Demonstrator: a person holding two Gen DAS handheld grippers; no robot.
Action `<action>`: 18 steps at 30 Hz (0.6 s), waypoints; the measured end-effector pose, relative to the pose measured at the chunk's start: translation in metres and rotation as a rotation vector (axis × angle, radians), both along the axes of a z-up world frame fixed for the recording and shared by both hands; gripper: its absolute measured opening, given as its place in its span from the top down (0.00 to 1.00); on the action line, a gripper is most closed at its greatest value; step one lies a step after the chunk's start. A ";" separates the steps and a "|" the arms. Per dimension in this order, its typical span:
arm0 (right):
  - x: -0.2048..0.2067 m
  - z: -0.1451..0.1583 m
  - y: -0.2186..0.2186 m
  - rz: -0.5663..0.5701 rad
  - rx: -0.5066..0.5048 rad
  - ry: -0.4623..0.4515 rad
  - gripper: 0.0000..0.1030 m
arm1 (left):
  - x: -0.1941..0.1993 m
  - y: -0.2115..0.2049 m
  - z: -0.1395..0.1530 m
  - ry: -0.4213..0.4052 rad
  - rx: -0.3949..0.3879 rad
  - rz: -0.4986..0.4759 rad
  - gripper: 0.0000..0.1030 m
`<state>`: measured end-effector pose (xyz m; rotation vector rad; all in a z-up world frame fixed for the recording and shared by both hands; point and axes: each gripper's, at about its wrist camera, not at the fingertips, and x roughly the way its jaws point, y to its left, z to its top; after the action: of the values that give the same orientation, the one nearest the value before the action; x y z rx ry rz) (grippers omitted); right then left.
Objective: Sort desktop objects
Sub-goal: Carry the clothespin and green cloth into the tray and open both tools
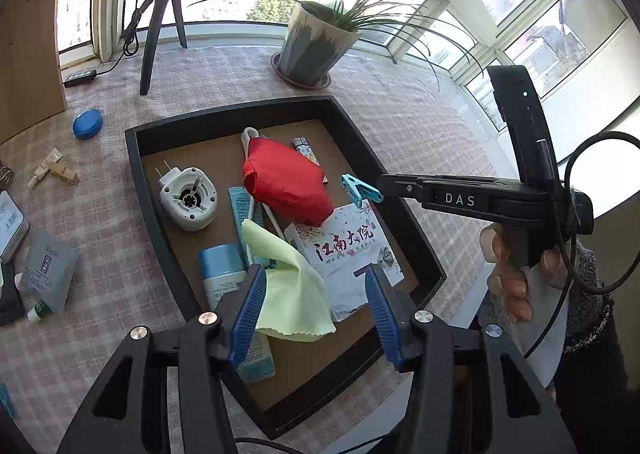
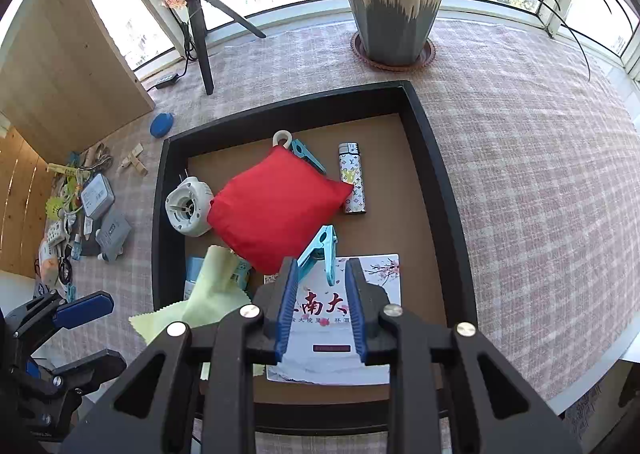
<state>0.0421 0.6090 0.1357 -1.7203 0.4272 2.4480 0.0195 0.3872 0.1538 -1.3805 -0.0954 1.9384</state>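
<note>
My right gripper (image 2: 320, 274) has its fingers pinched on a light-blue clip (image 2: 320, 254) over the black tray (image 2: 436, 157); left gripper (image 1: 316, 294) hangs wide open, empty, red pouch (image 1: 286, 189) at its 12 o'clock.

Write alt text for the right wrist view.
The right tool holds a light blue clip over a black tray containing a red pouch, a lighter, a yellow cloth and a printed card.

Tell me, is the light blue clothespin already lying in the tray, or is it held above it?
Held above it. The right claw grips the clothespin by its handles, over the tray.
</note>
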 end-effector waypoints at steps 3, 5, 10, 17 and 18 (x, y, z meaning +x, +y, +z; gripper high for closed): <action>-0.001 0.003 -0.008 0.010 -0.002 0.019 0.54 | -0.001 -0.007 0.002 0.009 -0.002 0.021 0.44; -0.006 0.004 -0.016 0.030 -0.006 0.019 0.54 | -0.003 -0.014 0.003 0.022 -0.011 0.044 0.44; -0.021 0.004 -0.037 0.064 -0.058 0.019 0.54 | -0.014 -0.040 0.001 0.030 -0.021 0.115 0.44; -0.053 0.001 -0.090 0.171 -0.118 0.024 0.54 | -0.043 -0.107 -0.021 0.009 -0.064 0.304 0.44; -0.058 0.000 -0.100 0.190 -0.126 0.028 0.54 | -0.048 -0.118 -0.025 0.005 -0.071 0.338 0.44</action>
<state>-0.0163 0.5093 0.1362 -1.8567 0.4485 2.6319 -0.0283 0.2692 0.1291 -1.4812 -0.2759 2.2399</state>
